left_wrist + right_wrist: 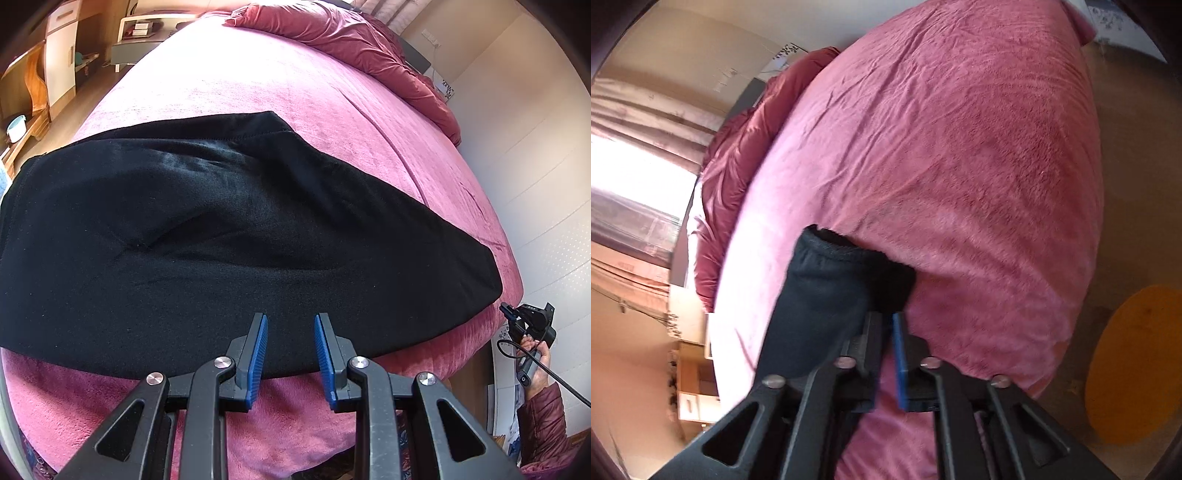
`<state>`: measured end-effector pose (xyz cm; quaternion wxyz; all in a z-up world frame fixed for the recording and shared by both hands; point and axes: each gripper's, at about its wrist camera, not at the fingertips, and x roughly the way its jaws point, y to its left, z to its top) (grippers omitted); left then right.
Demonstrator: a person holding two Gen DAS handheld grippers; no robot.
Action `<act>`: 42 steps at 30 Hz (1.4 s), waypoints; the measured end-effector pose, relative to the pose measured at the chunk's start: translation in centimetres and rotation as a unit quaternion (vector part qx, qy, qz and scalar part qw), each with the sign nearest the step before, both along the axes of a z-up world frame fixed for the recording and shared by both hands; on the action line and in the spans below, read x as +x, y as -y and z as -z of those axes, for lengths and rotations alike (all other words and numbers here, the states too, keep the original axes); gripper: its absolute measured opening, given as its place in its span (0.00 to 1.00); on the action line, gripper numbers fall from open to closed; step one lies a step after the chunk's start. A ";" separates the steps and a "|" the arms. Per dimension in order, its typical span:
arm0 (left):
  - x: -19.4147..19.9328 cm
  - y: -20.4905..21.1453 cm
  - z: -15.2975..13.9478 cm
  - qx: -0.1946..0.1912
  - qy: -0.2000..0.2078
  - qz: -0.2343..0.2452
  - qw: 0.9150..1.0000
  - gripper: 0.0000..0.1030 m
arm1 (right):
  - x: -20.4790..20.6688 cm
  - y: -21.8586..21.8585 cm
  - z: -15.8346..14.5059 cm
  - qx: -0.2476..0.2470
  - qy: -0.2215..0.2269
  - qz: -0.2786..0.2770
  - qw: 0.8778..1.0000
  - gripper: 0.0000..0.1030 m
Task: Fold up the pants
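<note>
The black pants (229, 236) lie flat on the bed (280, 85), stretched across the pink plush blanket (424, 177) from the left edge of the left wrist view toward the bed's right side, where they narrow to a blunt end near the mattress edge. A stitched seam runs along the far edge of the cloth, and the near edge lies close to the bed's front border.

The left gripper (290, 332) hovers over that near edge with its jaws spread; the blue pads (260, 354) stand apart, with only the black cloth showing in the gap behind them, and nothing is pinched.

In the right wrist view, the pants (820, 295) show as a dark bunch with a ribbed cuff on the blanket (960, 147), just ahead and to the left of the right gripper (888, 325). Its jaws are parted by a narrow gap and no cloth sits between them. This view is blurred.

From the left wrist view, the right gripper (528, 317) appears beyond the bed's right corner, held by a hand (537, 365) in a dark red quilted sleeve (543, 424), a black cable (554, 373) trailing from it.

A crumpled dark red duvet (351, 40) lies at the far end of the bed. Wooden cabinets (62, 55) stand along the left wall, and a yellow round mat (1137, 365) lies on the floor
</note>
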<state>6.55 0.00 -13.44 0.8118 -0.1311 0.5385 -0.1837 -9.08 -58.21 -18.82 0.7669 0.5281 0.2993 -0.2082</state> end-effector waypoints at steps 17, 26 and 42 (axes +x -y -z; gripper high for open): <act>-0.3 0.1 0.0 0.006 -0.003 -0.007 1.000 0.26 | 4.6 -1.1 -2.3 -0.071 -0.016 -0.036 0.997 0.15; -0.2 0.7 0.1 0.008 -0.002 -0.002 1.000 0.26 | 4.0 -0.9 2.0 -0.058 -0.082 -0.020 0.995 0.15; 0.2 -1.4 -0.1 0.009 0.030 -0.023 0.999 0.29 | 8.5 -7.4 -8.0 -0.165 -0.066 -0.180 0.968 0.37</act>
